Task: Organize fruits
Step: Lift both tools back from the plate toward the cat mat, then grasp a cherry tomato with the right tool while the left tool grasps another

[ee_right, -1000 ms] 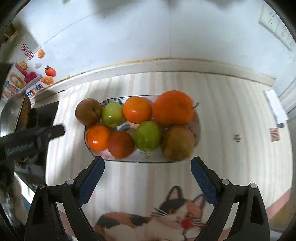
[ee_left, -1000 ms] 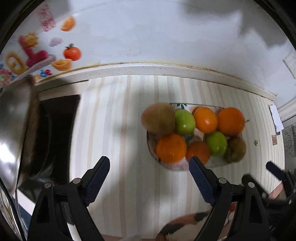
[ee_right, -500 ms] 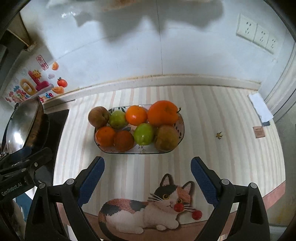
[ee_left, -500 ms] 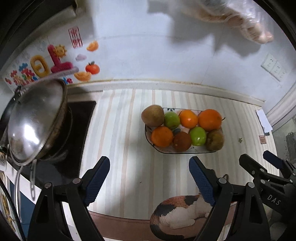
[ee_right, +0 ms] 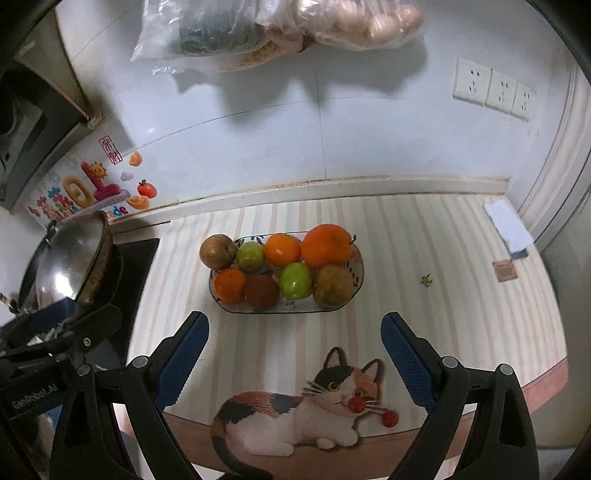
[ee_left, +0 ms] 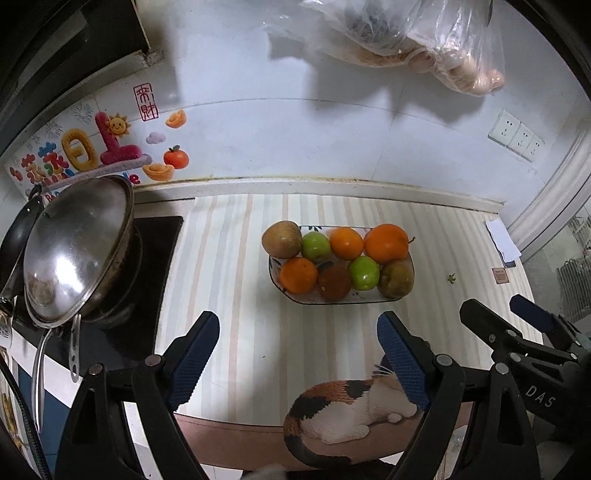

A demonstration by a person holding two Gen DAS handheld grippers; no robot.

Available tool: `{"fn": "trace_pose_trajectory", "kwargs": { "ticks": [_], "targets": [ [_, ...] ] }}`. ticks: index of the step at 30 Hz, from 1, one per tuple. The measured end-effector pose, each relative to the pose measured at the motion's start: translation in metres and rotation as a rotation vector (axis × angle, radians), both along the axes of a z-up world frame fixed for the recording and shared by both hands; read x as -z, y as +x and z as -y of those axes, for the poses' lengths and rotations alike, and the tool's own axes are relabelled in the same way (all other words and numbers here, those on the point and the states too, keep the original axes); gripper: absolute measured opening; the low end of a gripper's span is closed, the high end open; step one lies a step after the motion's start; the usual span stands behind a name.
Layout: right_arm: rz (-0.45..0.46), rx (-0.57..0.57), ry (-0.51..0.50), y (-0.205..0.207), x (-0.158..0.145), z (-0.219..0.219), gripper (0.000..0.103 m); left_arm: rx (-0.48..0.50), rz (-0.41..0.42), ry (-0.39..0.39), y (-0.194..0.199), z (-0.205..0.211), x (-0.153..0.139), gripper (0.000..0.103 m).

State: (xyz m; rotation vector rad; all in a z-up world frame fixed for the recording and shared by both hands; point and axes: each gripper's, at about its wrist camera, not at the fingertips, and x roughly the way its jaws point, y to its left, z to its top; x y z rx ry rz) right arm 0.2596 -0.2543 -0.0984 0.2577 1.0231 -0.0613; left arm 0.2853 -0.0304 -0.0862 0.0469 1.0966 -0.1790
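Observation:
A shallow glass dish sits on the striped counter mat. It holds several fruits in two rows: oranges, green apples and brown pears. My left gripper is open and empty, raised well back from the dish. My right gripper is open and empty, also back over the counter's front. The right gripper shows at the right of the left wrist view.
A steel wok lid rests on a black stove at the left. The mat has a cat picture at the front edge. Plastic bags hang on the white wall; sockets at right. A paper slip lies far right.
Both grippers have pulled back and up from the dish, so the fruit looks smaller and more wall shows. Both stay open and empty; the fruit has not moved.

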Motion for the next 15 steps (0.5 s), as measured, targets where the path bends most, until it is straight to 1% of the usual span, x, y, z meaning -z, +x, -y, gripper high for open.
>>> {"fn": "trace_pose_trajectory", "kwargs": {
  "ticks": [1,3,4,6,7,10,13,15],
  "targets": [
    [-0.005,0.004,0.013,-0.001,0.003,0.003,0.096,0.000,-0.007,0.000,0.000,0.001,0.003,0.088],
    [-0.024,0.013,0.049,-0.002,0.011,0.012,0.096,0.005,-0.037,0.002,0.001,0.006,0.014,0.093],
    [-0.050,0.029,0.081,-0.004,0.019,0.021,0.096,0.010,-0.049,0.002,0.001,0.008,0.020,0.096],
    [-0.099,0.050,0.120,-0.006,0.037,0.033,0.096,0.022,-0.073,0.019,0.001,0.016,0.036,0.096],
    [-0.140,0.071,0.145,-0.009,0.052,0.043,0.096,0.034,-0.093,0.028,0.000,0.020,0.046,0.096],
    [-0.232,0.105,0.164,-0.017,0.090,0.061,0.096,0.076,-0.176,0.065,-0.002,0.038,0.081,0.096],
    [-0.334,0.131,0.192,-0.030,0.134,0.076,0.096,0.145,-0.265,0.101,-0.009,0.061,0.117,0.096],
    [-0.378,0.143,0.207,-0.040,0.161,0.081,0.088,0.193,-0.321,0.149,-0.015,0.076,0.141,0.096]
  ]
}}
